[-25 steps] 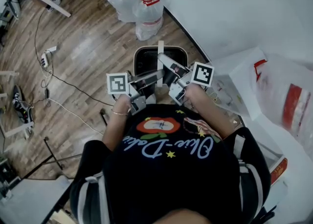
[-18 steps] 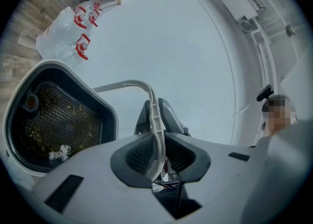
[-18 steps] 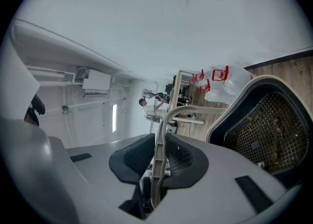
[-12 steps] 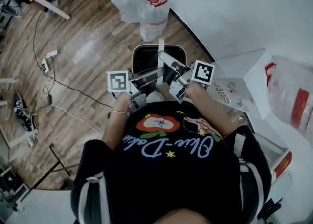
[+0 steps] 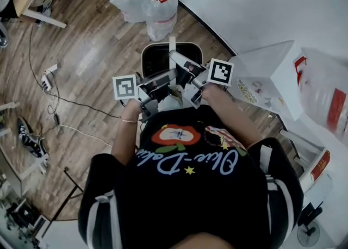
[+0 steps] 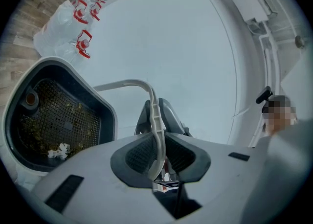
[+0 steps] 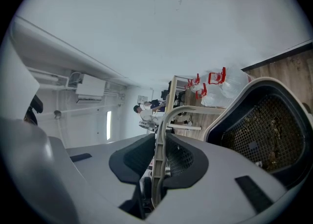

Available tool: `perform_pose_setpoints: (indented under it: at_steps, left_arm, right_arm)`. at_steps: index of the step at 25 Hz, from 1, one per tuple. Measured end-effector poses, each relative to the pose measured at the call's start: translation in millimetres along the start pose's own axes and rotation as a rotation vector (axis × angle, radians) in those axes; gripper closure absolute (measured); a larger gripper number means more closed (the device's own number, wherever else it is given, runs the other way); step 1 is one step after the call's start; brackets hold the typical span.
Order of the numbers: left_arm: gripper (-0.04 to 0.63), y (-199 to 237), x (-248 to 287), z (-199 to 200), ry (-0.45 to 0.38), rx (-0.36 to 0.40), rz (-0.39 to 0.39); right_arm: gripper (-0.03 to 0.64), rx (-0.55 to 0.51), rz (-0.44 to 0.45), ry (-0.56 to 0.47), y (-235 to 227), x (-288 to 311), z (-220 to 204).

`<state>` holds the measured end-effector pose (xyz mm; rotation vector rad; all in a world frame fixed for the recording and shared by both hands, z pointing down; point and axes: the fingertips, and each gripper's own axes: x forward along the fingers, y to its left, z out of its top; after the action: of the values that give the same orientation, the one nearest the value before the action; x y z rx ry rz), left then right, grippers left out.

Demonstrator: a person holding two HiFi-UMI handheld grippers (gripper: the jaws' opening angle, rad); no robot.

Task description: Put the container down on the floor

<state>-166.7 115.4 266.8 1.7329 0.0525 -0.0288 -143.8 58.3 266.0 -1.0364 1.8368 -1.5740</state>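
Both hand-held grippers, left (image 6: 157, 153) and right (image 7: 157, 162), stay clamped, jaws narrowly apart, on the white handle (image 6: 154, 115) of the container (image 5: 156, 63). It has drifted toward 12 o'clock and apparently hangs above the wooden floor (image 5: 81, 74), so lowering remains ahead.

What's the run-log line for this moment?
left hand-held gripper: shut on handle | right hand-held gripper: shut on handle | container: mesh basket inside, floor contact unclear

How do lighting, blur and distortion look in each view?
Head view: dim, glare patch on the wooden floor, right edge soft. Left gripper view: fisheye-bent, black corners, container sharp. Right gripper view: same bending, pale wall nearly featureless.
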Motion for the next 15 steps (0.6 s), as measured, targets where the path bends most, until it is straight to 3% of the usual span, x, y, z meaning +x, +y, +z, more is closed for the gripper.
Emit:
perform_pose_setpoints:
  at_steps: [7, 15]
  left_arm:
    - [0.534, -8.8, 11.1, 10.6, 0.048, -0.026, -0.030]
    - [0.534, 69.8, 92.8, 75.6, 0.012, -0.090, -0.002]
  right_arm:
    - [0.560, 0.014, -0.022, -0.033, 9.0, -0.8, 15.7]
    - [0.560, 0.000, -0.055, -0.004, -76.6, 15.6, 116.8]
